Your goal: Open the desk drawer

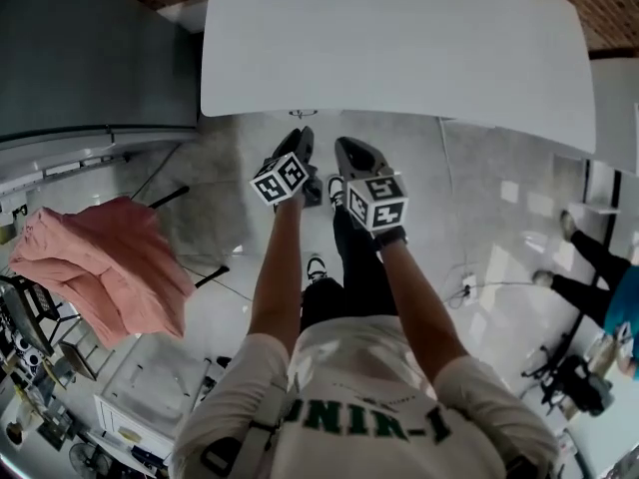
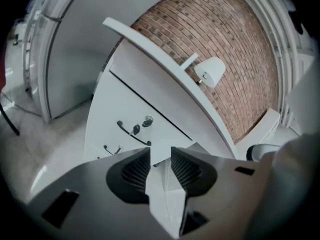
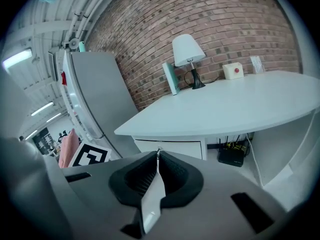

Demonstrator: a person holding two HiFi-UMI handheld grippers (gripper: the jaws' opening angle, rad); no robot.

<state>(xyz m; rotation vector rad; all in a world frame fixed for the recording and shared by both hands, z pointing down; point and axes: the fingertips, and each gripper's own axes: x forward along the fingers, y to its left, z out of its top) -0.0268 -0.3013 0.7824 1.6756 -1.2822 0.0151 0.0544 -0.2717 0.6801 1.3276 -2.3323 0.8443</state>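
Brick wall (image 3: pixel 225 19) runs across 12 o'clock. Tall grey cabinet (image 1: pixel 90 48) stands at 10 o'clock. Pink cloth (image 1: pixel 100 267) hangs at 9 o'clock. Floor (image 1: pixel 479 198) is pale, glossy tile. Ceiling strip lights (image 3: pixel 17 58) are lit.

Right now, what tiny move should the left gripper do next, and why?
Probably ease the left gripper forward to the handle: its fingers stand apart and empty, the handle lies ahead untouched, and the drawer looks shut.
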